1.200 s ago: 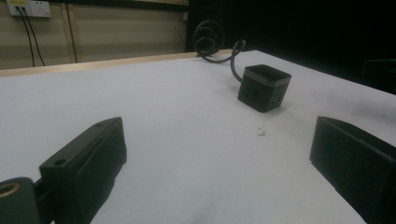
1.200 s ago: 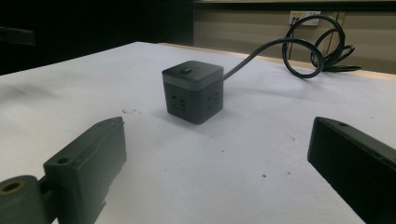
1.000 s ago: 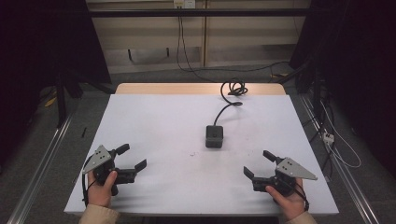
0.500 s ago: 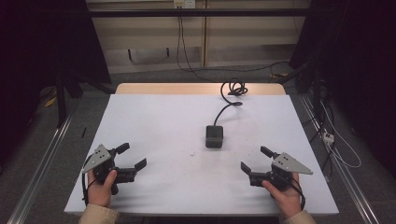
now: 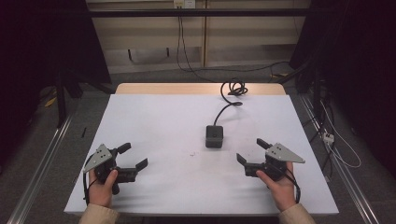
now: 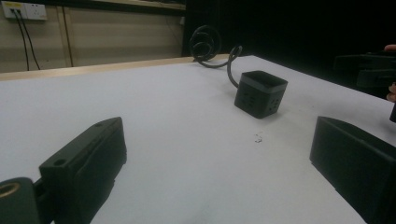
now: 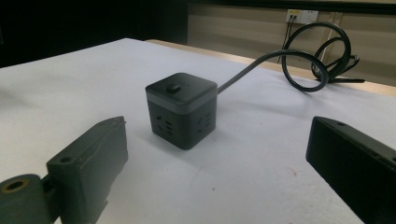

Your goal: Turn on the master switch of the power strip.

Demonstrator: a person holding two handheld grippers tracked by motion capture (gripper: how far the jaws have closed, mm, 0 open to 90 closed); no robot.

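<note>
Cube power strip [image 5: 214, 136] sits upright mid-desk [image 5: 154, 121], right of centre, socket faces exposed, its cable [image 5: 232, 93] coiled off the far edge so nothing blocks the near sides. Your right tool [image 5: 250, 153] is nearest, jaws wide, empty, aimed at it. Left tool [image 5: 132, 157] likewise wide open, empty, well apart, parked near the front edge.

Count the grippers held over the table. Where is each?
2. The left gripper is near the table's front left; the right gripper is front right, closer to the black socket cube.
</note>
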